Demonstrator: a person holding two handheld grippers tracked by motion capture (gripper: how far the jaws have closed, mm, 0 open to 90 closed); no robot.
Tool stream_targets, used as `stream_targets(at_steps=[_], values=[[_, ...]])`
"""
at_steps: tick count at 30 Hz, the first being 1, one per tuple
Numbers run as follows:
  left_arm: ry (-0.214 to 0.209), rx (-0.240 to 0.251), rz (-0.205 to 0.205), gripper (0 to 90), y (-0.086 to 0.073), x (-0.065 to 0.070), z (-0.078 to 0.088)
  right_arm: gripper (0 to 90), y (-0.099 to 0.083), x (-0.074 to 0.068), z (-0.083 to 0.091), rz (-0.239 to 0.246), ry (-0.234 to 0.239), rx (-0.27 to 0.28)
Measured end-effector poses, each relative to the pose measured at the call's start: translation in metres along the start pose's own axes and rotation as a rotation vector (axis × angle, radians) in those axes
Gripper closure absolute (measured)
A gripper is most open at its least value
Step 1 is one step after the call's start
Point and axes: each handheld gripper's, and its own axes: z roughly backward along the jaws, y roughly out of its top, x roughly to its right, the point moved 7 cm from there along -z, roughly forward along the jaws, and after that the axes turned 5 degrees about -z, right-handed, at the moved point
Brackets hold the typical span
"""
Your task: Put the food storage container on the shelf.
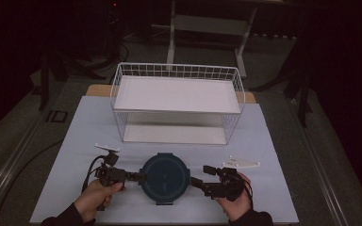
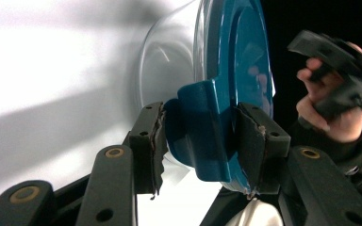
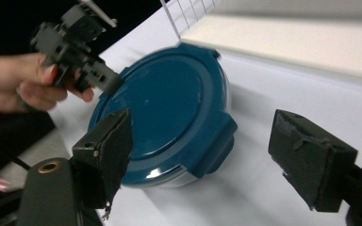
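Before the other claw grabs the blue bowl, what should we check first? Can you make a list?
1. Left gripper clamped on a lid clip: ok.
2. Right gripper open wide enough for the clip nearest it: ok.
3. Right gripper lined up with that clip: not ok, the clip sits off to one side.
4. Lid flat on the bowl: ok.
5. Anything inside the bowl: cannot tell.
6. Wire shelf out of the way behind: ok.

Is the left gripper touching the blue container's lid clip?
Touching. In the left gripper view, the left gripper has both pads pressed on the lid clip.
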Motion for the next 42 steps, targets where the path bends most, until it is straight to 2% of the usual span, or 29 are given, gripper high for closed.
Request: stream_targets(at_steps=[1,2,3,4,5,6,7,8,9,12,13,14,15,18,21,29,30,31,32,33,41,42], values=[[0.003,-0.001,-0.014,55.1,-0.001,0.001,0.001,25.7,-0.003,0.007,-0.004,-0.090,0.042,-0.024],[0.005,0.001,-0.030,55.1,-0.002,0.003,0.001,25.7,-0.003,0.007,-0.004,-0.090,0.042,-0.024],[0.006,-0.001,-0.054,55.6,-0.004,0.004,0.002,28.3,-0.006,0.013,-0.008,-0.157,0.067,-0.051],[0.006,-0.001,-0.054,55.8,-0.004,0.004,0.002,28.3,-0.006,0.013,-0.008,-0.157,0.067,-0.051],[0.009,-0.001,-0.068,56.0,-0.006,0.006,0.003,31.2,-0.010,0.018,-0.013,-0.225,0.101,-0.074],[0.009,-0.002,-0.074,56.0,-0.006,0.007,0.003,31.2,-0.010,0.018,-0.013,-0.225,0.101,-0.074],[0.014,-0.004,-0.101,56.5,-0.008,0.009,0.004,34.2,-0.014,0.019,-0.017,-0.247,0.119,-0.099],[0.014,-0.004,-0.101,56.7,-0.008,0.009,0.004,34.2,-0.014,0.019,-0.017,-0.247,0.119,-0.099],[0.017,-0.009,-0.123,56.9,-0.009,0.011,0.005,37.0,-0.016,0.019,-0.021,-0.270,0.132,-0.115],[0.017,-0.004,-0.131,57.1,-0.010,0.012,0.005,39.3,-0.017,0.019,-0.025,-0.275,0.141,-0.128],[0.013,-0.001,-0.130,57.2,-0.010,0.012,0.005,40.2,-0.019,0.018,-0.028,-0.281,0.162,-0.147],[0.013,-0.001,-0.130,57.2,-0.010,0.012,0.005,40.2,-0.019,0.018,-0.028,-0.281,0.162,-0.147],[0.011,0.000,-0.134,57.2,-0.011,0.011,0.005,43.5,-0.021,0.016,-0.030,-0.278,0.182,-0.169],[0.010,0.003,-0.140,57.2,-0.012,0.011,0.006,44.9,-0.024,0.014,-0.033,-0.278,0.190,-0.186],[0.011,0.014,-0.141,57.2,-0.013,0.011,0.006,52.8,-0.025,0.010,-0.034,-0.279,0.221,-0.194],[0.045,0.054,-0.142,56.6,-0.017,0.016,0.005,53.8,-0.028,0.005,-0.031,-0.283,0.198,-0.172],[0.048,0.054,-0.149,56.7,-0.017,0.016,0.005,54.4,-0.029,0.004,-0.031,-0.294,0.193,-0.170],[0.073,0.059,-0.156,56.8,-0.018,0.021,0.005,55.1,-0.030,0.005,-0.030,-0.329,0.198,-0.163],[0.073,0.059,-0.156,56.9,-0.018,0.021,0.005,55.1,-0.030,0.005,-0.030,-0.329,0.198,-0.163],[0.090,0.060,-0.161,56.9,-0.018,0.024,0.006,55.5,-0.031,0.005,-0.028,-0.352,0.201,-0.161],[0.105,0.076,-0.174,57.1,-0.017,0.028,0.009,55.6,-0.029,0.003,-0.027,-0.353,0.202,-0.141],[0.111,0.092,-0.208,57.0,-0.012,0.034,0.011,55.5,-0.022,0.002,-0.024,-0.337,0.201,-0.120]])
